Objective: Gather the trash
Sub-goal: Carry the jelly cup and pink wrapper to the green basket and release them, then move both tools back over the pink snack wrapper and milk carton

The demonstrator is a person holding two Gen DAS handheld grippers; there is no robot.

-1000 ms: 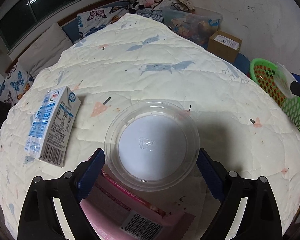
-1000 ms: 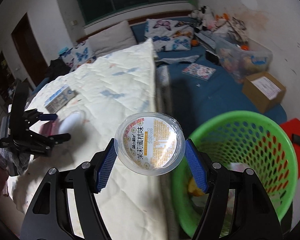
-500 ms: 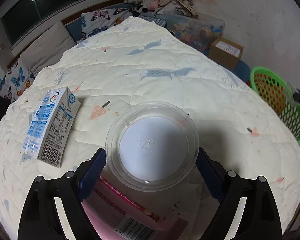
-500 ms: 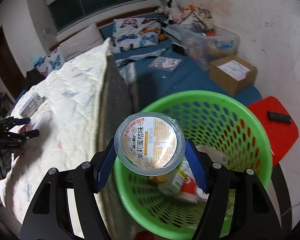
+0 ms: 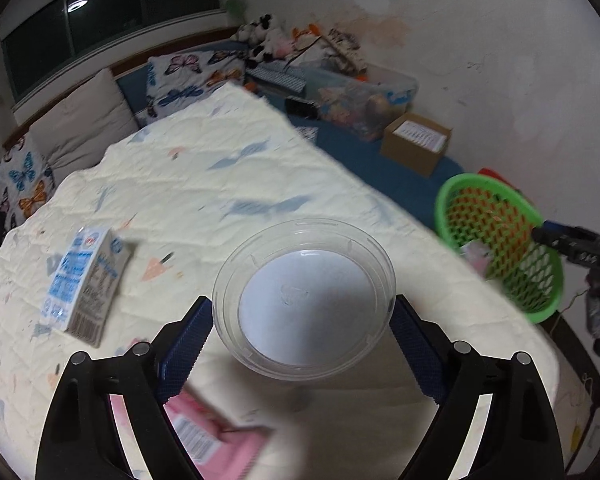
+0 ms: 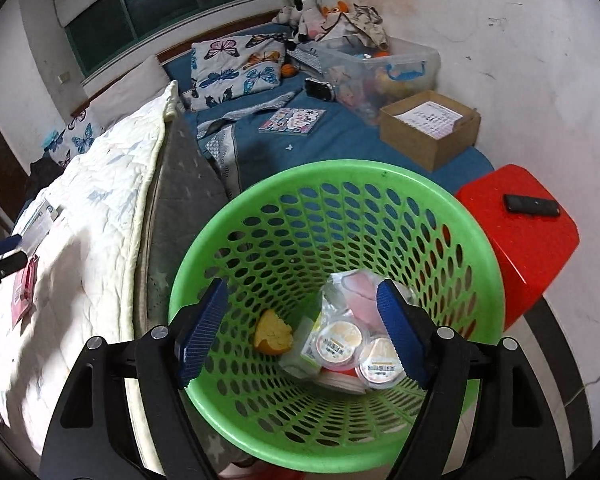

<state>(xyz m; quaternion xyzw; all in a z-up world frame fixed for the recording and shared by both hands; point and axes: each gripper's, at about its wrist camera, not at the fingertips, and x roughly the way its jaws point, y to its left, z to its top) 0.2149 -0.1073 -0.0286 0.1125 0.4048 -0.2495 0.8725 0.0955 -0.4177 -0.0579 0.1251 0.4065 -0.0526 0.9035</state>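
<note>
1. Left claw (image 5: 303, 312) clamps clear plastic cup (image 5: 303, 300) above the bed quilt (image 5: 220, 184).
2. Right claw (image 6: 302, 320) just opened, nothing between jaws, over green basket (image 6: 480, 248).
3. Labelled cup (image 6: 381, 363) lies inside basket.

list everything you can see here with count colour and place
clear plastic cup: 1, transparent, held between the left gripper's pads above the bed
milk carton: 1, white and blue, lying on the quilt
pink packet: 1, pink, on the quilt under the left gripper
quilt: 1, cream, over the bed
basket: 1, green, on the floor beside the bed
sealed cups: 2, printed lids, in the basket
bread piece: 1, yellow, in the basket
stool: 1, red, beside the basket
phone: 1, black, on the stool
cardboard box: 1, brown, by the wall
left gripper: 1, black and blue
right gripper: 1, black and blue, jaws just opened, empty over the basket
</note>
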